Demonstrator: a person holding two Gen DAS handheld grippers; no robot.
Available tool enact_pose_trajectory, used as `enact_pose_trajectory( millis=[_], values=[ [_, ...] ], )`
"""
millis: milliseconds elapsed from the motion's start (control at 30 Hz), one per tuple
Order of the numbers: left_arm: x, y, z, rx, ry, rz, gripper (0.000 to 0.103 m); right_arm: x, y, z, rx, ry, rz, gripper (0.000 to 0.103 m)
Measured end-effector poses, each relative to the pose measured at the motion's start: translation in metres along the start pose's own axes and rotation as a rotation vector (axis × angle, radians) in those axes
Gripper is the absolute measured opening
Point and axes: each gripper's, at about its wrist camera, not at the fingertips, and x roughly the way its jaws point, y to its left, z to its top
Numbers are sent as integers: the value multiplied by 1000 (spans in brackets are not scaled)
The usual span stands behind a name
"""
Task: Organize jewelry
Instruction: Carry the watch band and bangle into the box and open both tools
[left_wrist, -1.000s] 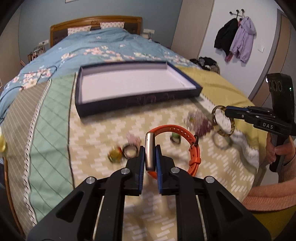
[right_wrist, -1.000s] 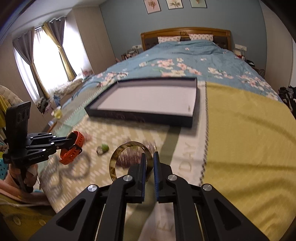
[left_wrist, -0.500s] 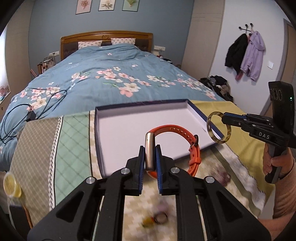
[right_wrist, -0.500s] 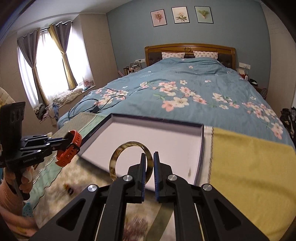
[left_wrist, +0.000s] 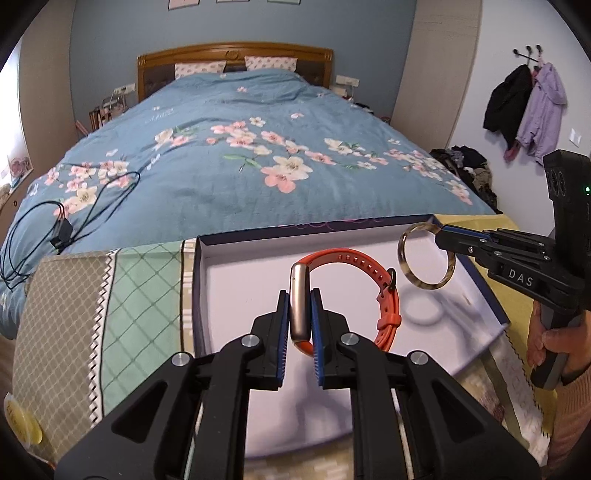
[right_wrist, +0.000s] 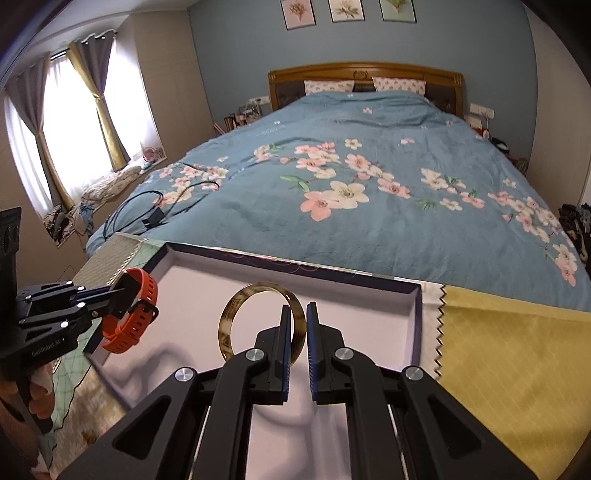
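Note:
My left gripper is shut on an orange-strapped watch, pinching its gold case, above the white floor of a dark blue tray. My right gripper is shut on a tortoiseshell bangle, held upright over the same tray. In the left wrist view the right gripper carries the bangle over the tray's right part. In the right wrist view the left gripper holds the watch at the tray's left edge.
The tray lies on patchwork cloth at the foot of a bed with a blue floral duvet. A black cable lies on the duvet at left. Yellow cloth spreads right of the tray. A hand grips the right handle.
Both grippers have moved forward from the zigzag cloth with loose jewelry to above the tray, each keeping its hold. The loose pieces have dropped out of view.

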Motion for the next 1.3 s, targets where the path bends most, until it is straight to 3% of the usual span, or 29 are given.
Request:
enact_pose_trajectory(
  millis=[533,667,767,900,1033,1167,1300],
  values=[
    [86,14,31,-21,126,52,12,58,-2,17,35,155,-51,5],
    [96,11,35,-20,155,57,13,60,-3,20,46,155,-53,5],
    [96,14,36,-35,160,55,19,55,-2,19,46,142,-36,7],
    [80,19,34,-46,113,54,34,22,1,9,34,71,5,14],
    [48,19,26,-42,47,49,44,-24,7,-7,-6,-5,71,35],
    [0,17,8,-1,-42,44,53,-68,17,-39,-90,-42,89,41],
    [-40,14,-22,35,-88,17,56,-91,21,-77,-113,-21,116,43]
  ],
)
